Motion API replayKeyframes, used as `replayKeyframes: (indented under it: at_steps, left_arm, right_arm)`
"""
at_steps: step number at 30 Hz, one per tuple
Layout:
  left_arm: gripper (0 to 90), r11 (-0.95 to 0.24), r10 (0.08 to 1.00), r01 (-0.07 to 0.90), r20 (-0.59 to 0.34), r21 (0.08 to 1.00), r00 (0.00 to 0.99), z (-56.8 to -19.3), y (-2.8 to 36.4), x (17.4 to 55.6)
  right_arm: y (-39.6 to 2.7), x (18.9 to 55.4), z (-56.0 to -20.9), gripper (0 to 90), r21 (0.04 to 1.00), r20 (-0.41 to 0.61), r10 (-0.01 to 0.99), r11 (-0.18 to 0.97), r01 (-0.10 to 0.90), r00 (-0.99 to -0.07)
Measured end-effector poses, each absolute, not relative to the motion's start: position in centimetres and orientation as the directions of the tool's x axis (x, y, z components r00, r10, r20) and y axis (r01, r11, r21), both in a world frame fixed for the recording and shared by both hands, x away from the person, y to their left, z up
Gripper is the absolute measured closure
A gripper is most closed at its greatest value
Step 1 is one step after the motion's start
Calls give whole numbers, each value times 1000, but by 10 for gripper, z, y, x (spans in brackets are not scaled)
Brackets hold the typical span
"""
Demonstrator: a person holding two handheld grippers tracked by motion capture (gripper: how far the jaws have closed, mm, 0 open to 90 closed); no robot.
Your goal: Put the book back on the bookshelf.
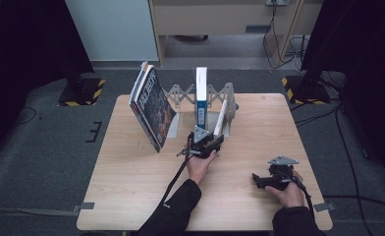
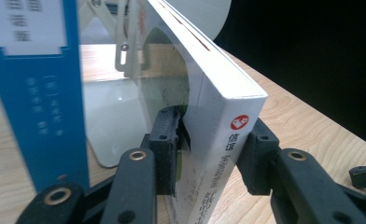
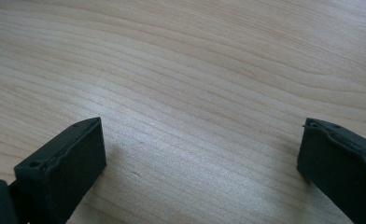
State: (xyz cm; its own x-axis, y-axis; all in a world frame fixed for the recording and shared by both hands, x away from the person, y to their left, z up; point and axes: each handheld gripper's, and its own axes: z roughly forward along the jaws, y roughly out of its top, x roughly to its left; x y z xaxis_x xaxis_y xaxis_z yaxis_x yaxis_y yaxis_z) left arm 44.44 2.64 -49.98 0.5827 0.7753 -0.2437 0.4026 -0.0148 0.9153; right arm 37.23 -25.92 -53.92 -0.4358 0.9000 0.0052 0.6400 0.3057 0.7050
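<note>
While left gripper (image 2: 209,154) pinches white book (image 2: 218,116) leaning in rack (image 1: 180,93) at twelve o'clock, standing upright still pending; right gripper (image 1: 271,179) spread, idle at four o'clock.

On the light wooden table (image 1: 131,196), a dark-covered book stack (image 1: 152,108) leans at ten o'clock, an upright blue-spined book (image 1: 201,98) stands at twelve, and a tilted white paperback (image 1: 221,118) leans just right of it, in the grey expanding metal rack (image 1: 180,93).
</note>
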Motion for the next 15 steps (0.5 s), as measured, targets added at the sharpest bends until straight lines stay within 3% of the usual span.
replayKeyframes:
  at_steps: [5,15]
  left_arm:
    - [588,-50,751,392,-224,918,621,-502,26,441]
    - [618,-46,702,387,-245,921,668,-501,34,429]
  right_arm:
    - [-259,372,-539,13,705,5,900,306,640,-436]
    - [-259,372,-539,13,705,5,900,306,640,-436]
